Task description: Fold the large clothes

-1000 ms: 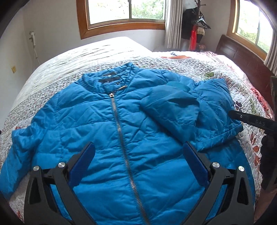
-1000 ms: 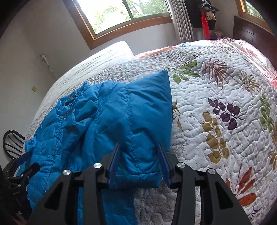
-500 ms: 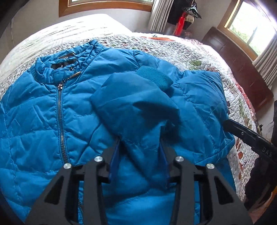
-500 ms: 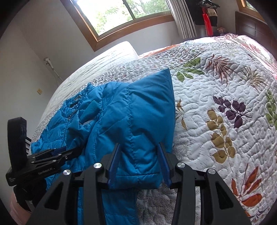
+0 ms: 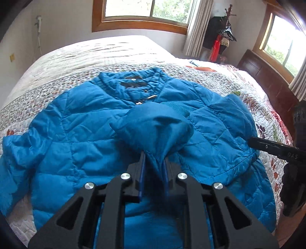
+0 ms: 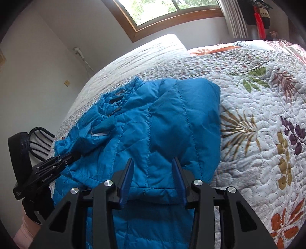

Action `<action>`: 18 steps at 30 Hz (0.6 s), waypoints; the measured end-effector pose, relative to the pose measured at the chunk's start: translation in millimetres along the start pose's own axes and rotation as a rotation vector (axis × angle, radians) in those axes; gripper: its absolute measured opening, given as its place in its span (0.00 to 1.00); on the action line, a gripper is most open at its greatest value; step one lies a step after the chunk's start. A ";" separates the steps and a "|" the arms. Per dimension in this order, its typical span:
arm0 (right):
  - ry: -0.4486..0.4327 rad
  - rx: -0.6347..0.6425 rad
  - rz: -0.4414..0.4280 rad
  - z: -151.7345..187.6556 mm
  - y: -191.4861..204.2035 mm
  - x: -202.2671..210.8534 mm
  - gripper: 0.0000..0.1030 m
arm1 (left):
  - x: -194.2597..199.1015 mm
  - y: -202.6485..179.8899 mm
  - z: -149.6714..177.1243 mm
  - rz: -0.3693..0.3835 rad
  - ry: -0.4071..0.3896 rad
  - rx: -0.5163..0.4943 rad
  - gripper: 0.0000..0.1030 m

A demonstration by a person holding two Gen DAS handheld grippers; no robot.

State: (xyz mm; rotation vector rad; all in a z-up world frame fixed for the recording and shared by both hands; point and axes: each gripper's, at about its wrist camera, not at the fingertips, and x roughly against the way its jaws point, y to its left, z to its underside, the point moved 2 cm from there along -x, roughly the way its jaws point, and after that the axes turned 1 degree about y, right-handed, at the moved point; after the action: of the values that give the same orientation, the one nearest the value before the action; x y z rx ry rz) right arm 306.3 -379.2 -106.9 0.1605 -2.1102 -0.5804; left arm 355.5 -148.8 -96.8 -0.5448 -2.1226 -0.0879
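While I am looking down over the bed (image 5: 118, 55), its flowered quilt (image 6: 258, 118) is stretching out under everything, and the blue jacket (image 5: 80, 138) is lying on it front up, zipped, with its collar (image 5: 132, 80) pointing toward the far window (image 5: 145, 11). One side of the jacket is lying folded in over the chest, and the sleeve (image 5: 153, 126) on that side is lying across the front with its knitted cuff (image 5: 177, 109) near the collar. The other sleeve is trailing off toward the near edge of the bed.

I am holding the left gripper (image 5: 154, 162) over the middle of the jacket, and its fingers are sitting nearly together, clamped on a pinch of the folded sleeve's fabric, which is bunching up between the blue pads.

I am holding the right gripper (image 6: 153, 170) at the outer edge of the folded side, low on the jacket. Its fingers (image 6: 128, 172) are standing partly apart and are closing, with the doubled edge of the jacket lying between them; I cannot tell whether the pads are pressing on the cloth.
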 end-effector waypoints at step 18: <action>0.047 0.046 0.056 -8.3 19.8 -5.9 0.37 | 23.2 57.7 10.0 -0.073 -0.044 0.043 0.64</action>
State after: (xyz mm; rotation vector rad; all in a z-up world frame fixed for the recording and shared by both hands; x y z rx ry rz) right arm 318.4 -362.7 -98.2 0.1399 -2.0763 -0.4906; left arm 360.3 -86.2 -92.1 -0.4473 -2.1823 -0.0719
